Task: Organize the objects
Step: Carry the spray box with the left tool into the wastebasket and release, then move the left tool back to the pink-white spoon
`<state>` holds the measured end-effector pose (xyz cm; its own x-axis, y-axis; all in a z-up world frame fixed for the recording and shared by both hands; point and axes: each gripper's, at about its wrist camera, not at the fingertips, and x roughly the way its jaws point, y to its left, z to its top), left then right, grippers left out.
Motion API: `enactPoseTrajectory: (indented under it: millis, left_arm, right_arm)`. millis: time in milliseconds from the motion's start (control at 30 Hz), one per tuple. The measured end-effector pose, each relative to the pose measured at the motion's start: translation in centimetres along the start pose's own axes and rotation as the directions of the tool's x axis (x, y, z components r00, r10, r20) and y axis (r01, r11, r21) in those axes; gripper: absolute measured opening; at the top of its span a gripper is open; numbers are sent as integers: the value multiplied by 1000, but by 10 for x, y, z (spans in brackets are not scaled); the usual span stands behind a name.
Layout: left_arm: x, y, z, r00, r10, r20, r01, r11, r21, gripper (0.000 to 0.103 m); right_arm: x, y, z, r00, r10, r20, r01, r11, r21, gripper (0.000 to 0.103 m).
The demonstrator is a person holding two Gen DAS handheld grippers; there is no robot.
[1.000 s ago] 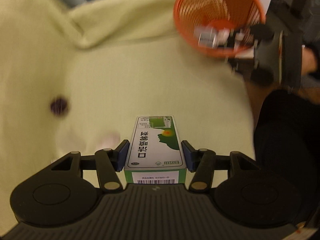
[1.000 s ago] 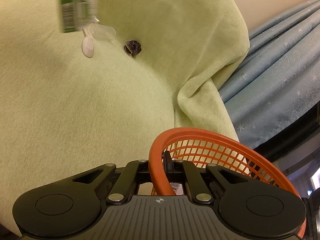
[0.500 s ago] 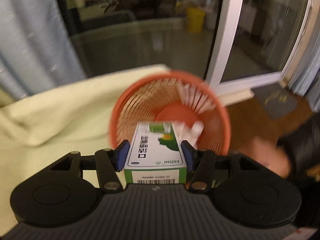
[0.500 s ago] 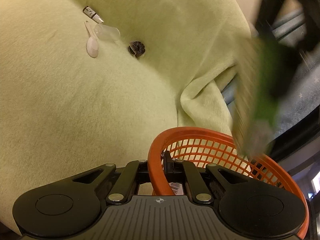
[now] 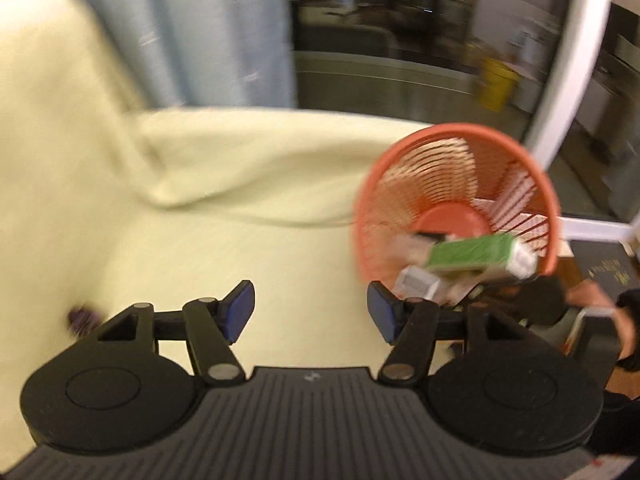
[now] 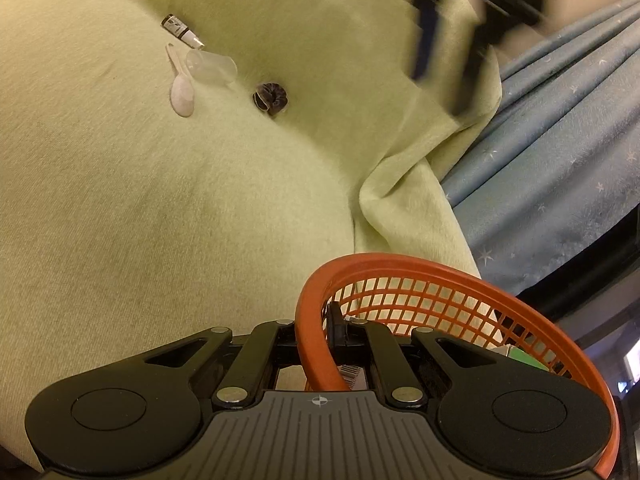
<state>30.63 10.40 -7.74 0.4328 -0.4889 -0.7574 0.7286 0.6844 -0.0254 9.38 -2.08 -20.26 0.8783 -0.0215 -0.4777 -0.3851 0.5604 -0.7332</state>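
Pale green blanket (image 6: 168, 208) is covering the whole surface we are working over, with a blue curtain (image 6: 552, 168) hanging along its far right edge and dark glass behind it.

We are pinching the rim of the orange basket (image 6: 316, 344) with our right gripper (image 6: 320, 334), its fingers pressed together on the plastic, and we are tilting the basket's mouth toward the left side, probably so that things can be dropped in easily. Inside it, a green box (image 5: 470, 254) is lying on the lower wall, blurred, beside some small pale packets we cannot identify.

Our left gripper (image 5: 311, 309) is spread wide and holding nothing; the green box is sitting ahead and to the right of its fingers, apart from them and already within the basket.

Toward the far left corner of the blanket, a small bottle (image 6: 182, 32), a white spoon (image 6: 181, 84), a clear cup (image 6: 211, 66) and a dark scrunchie (image 6: 271, 98) are lying close together, well apart from the basket. We judge these are what is left to gather.
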Motion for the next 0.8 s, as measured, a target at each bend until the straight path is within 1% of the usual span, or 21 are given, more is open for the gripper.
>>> enactPoseTrajectory:
  millis: [167,300,433,533,700,800]
  left_arm:
    - [-15,35,-40,998,66,-24,-68,994,-82,58]
    - [-28,60,-73,993,110,-34,-114,982,-149,59]
    - [-41,78,-106,985,169,-43,-175,963,-205,61]
    - [-47,93,-128,978,200,-60,-209,946,-249,61]
    - [-52,110,-154,966,241,-94,-258,922,-289,62]
    - [-57,116,-165,955,277,-105,-296,908,-298,65]
  right_arm:
    - [0,-3,0,1000,2,-2,-2,1000,5,2]
    - [0,-4,1,1000,3,-5,-3,1000,7,2]
    - [0,-5,1,1000,5,-8,-5,1000,9,2]
    - [0,-5,2,1000,5,-11,-5,1000,11,2]
    - [1,-6,1,1000,6,-13,-6,1000,12,2]
    - [2,-7,2,1000,8,-15,-8,1000,13,2]
